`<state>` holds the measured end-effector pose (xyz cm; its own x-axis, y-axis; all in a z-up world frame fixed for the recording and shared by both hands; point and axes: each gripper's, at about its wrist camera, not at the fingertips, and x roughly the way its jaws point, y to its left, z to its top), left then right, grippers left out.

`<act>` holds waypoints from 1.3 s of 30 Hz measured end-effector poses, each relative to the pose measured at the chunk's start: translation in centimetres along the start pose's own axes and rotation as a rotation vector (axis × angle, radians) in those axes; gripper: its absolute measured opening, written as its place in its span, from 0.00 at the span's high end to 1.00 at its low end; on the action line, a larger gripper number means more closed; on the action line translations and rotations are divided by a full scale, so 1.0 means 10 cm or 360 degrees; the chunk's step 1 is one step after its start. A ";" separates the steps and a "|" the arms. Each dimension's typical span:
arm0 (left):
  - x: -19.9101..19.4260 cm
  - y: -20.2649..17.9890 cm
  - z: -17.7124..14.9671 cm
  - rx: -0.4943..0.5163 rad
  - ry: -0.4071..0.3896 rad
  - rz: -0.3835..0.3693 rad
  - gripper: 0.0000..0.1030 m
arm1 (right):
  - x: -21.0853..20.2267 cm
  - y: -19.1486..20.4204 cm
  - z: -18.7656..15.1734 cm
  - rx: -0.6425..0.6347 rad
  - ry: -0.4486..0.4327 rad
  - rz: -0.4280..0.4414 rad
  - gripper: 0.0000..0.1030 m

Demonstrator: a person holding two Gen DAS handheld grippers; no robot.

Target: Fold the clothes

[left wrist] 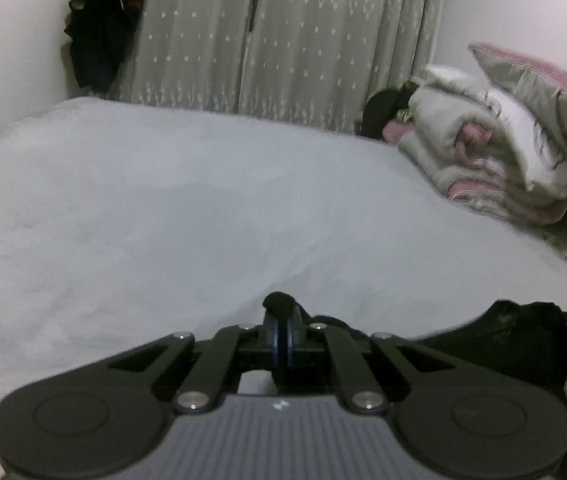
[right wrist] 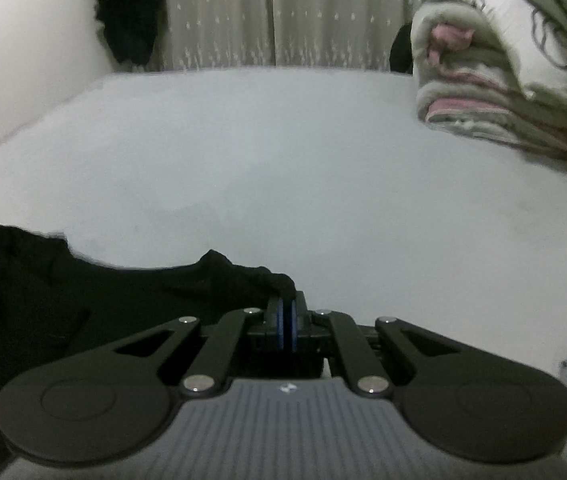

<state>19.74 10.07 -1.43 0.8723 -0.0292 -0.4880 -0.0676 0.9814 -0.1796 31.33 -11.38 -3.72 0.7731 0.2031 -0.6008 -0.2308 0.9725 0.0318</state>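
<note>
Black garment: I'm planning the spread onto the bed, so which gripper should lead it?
Probably the right gripper: shut on the black garment, with open bed ahead. The left gripper pinches only a small tuft.

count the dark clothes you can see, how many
2, possibly more hidden. One black garment is pinched by both the left gripper and right gripper over the bed. Another dark garment hangs by the curtain.
</note>
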 end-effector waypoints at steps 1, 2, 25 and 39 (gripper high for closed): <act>-0.09 0.02 0.00 -0.0009 -0.0023 -0.0021 0.97 | -0.08 0.01 0.00 0.0005 -0.0026 0.0003 0.95; -0.18 0.03 0.00 -0.0019 -0.0047 -0.0043 0.97 | -0.16 0.01 0.00 0.0010 -0.0052 0.0006 0.95; -1.58 0.15 -1.22 0.0000 0.0151 -0.0203 0.95 | -1.51 0.32 -1.10 -0.0114 -0.0073 0.0070 0.95; -1.83 0.03 -1.27 0.0022 0.0193 -0.0182 0.46 | -1.59 0.16 -1.34 0.0054 -0.0027 0.0055 0.51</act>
<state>-2.42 8.53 -3.37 0.8090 -0.1630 -0.5647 0.0364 0.9728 -0.2287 10.80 -14.61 -4.79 0.7749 0.2386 -0.5854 -0.2379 0.9680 0.0795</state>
